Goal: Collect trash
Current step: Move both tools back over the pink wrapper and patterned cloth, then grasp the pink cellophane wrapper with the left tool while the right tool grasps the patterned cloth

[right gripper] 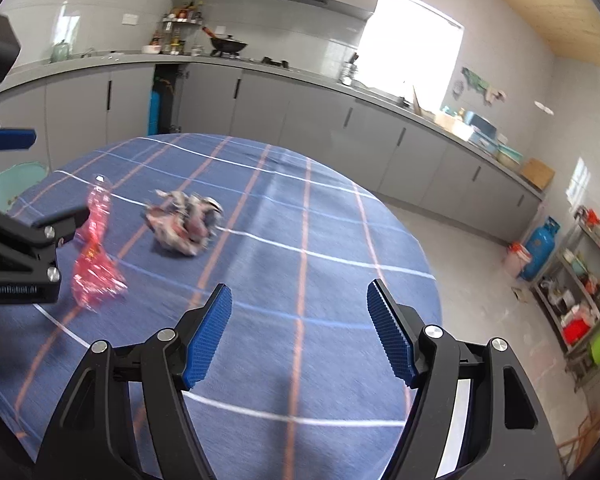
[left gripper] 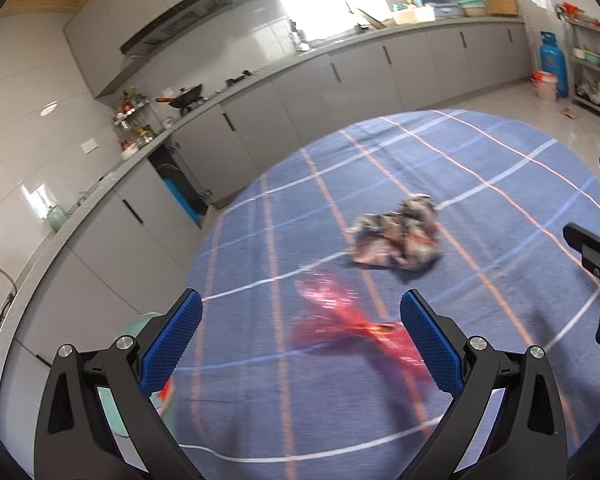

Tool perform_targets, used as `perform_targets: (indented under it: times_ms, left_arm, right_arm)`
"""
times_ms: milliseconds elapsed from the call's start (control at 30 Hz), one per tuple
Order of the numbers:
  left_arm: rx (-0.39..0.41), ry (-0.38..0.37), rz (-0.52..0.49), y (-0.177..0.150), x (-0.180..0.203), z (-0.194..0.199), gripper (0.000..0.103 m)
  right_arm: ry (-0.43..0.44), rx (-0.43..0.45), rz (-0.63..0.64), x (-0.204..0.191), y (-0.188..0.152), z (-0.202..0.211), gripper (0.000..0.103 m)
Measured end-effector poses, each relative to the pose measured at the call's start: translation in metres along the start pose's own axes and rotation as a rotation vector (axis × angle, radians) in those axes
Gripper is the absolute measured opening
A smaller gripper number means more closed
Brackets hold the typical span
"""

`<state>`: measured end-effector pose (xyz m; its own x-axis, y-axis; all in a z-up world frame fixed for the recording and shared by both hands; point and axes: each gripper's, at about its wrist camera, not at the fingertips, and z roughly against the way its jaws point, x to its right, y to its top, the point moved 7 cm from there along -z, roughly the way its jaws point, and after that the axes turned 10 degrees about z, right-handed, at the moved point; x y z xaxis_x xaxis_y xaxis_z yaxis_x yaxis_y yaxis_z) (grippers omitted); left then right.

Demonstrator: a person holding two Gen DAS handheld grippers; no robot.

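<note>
A crumpled red transparent plastic wrapper (left gripper: 352, 324) lies on the round table with the blue plaid cloth (left gripper: 480, 184). My left gripper (left gripper: 300, 300) is open above the table, and the wrapper lies between and just beyond its blue pads. A crumpled multicoloured paper wad (left gripper: 400, 236) lies farther out. In the right wrist view the wrapper (right gripper: 94, 252) and the wad (right gripper: 184, 224) sit at the left. My right gripper (right gripper: 300, 300) is open and empty over bare cloth (right gripper: 340, 240), to the right of both pieces.
A teal bin (right gripper: 12, 188) stands beside the table's left edge, also low in the left wrist view (left gripper: 148, 324). Grey kitchen cabinets (left gripper: 340, 80) run behind the table. A blue gas cylinder (right gripper: 540, 248) and a metal shelf rack (right gripper: 584, 300) stand at the right.
</note>
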<state>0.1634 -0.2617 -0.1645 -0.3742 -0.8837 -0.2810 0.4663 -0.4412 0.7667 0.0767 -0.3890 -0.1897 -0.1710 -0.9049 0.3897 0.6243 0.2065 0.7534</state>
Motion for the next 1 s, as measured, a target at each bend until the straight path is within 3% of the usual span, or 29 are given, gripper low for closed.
perform_targets:
  times_ms: [267,400,467,600,667,833,1000]
  left_arm:
    - [-0.082,0.014,-0.072,-0.031,0.029,-0.013,0.097]
    - [-0.133,-0.031,-0.050,-0.041,0.026,-0.024,0.097]
    - [-0.136,-0.054,-0.033,-0.042,0.023,-0.025,0.080]
    - [-0.189,-0.129,0.005,-0.050,0.018,-0.031,0.058]
    - [-0.221,-0.172,0.012,-0.058,0.018,-0.035,0.031]
    - [-0.208,-0.184,0.000,-0.061,0.013,-0.034,0.024]
    - [-0.163,-0.101,-0.005,-0.056,-0.017,-0.033,0.023]
  right_arm:
    - [0.018,0.011,-0.045,0.005,-0.013,0.000,0.072]
    - [0.028,0.032,-0.051,0.002,-0.008,0.005,0.072]
    - [0.030,0.033,-0.049,0.000,-0.008,0.005,0.072]
    - [0.038,0.026,-0.041,-0.005,-0.008,0.002,0.072]
    - [0.045,0.022,-0.037,-0.007,-0.008,0.001,0.072]
    - [0.053,0.021,-0.027,-0.012,-0.004,0.000,0.072]
    - [0.066,0.033,-0.048,-0.009,0.011,-0.003,0.072]
